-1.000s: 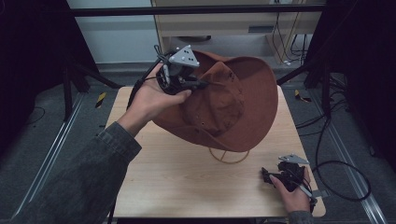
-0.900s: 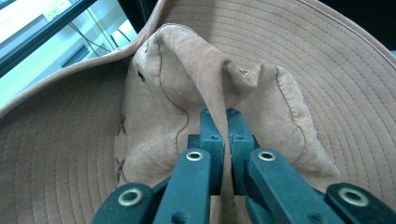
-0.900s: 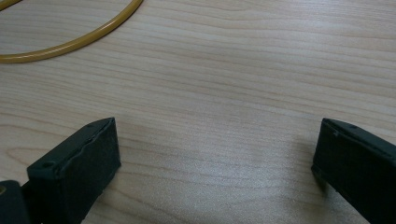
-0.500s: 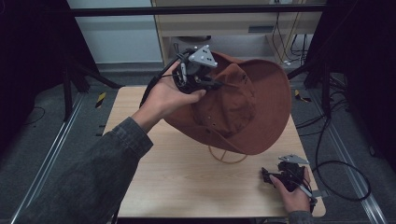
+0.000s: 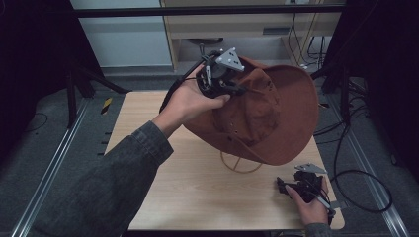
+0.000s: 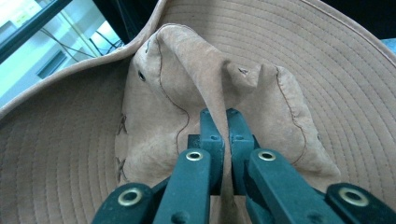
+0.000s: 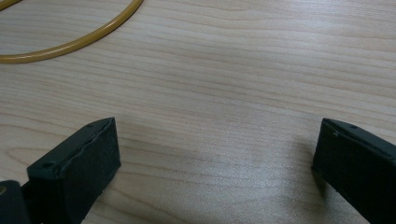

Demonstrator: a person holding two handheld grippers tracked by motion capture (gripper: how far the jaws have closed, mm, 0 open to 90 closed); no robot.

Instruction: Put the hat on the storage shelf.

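Observation:
A brown wide-brimmed hat hangs tilted above the back right of the table, its brim facing right. My left gripper is shut on a fold of the hat's crown, pinched between the two black jaws. A yellow-brown ring stands on the table under the hat; part of its hoop lies on the wood ahead of my right gripper. My right gripper rests low at the table's front right corner, jaws wide apart with bare wood between them.
The light wooden table has bare wood across its left and front. Black stands and cables lie on the floor around it, and a shelf unit stands behind.
My left gripper has carried the hat to the right and a little higher, turning the brim more upright. The right gripper has stayed in place.

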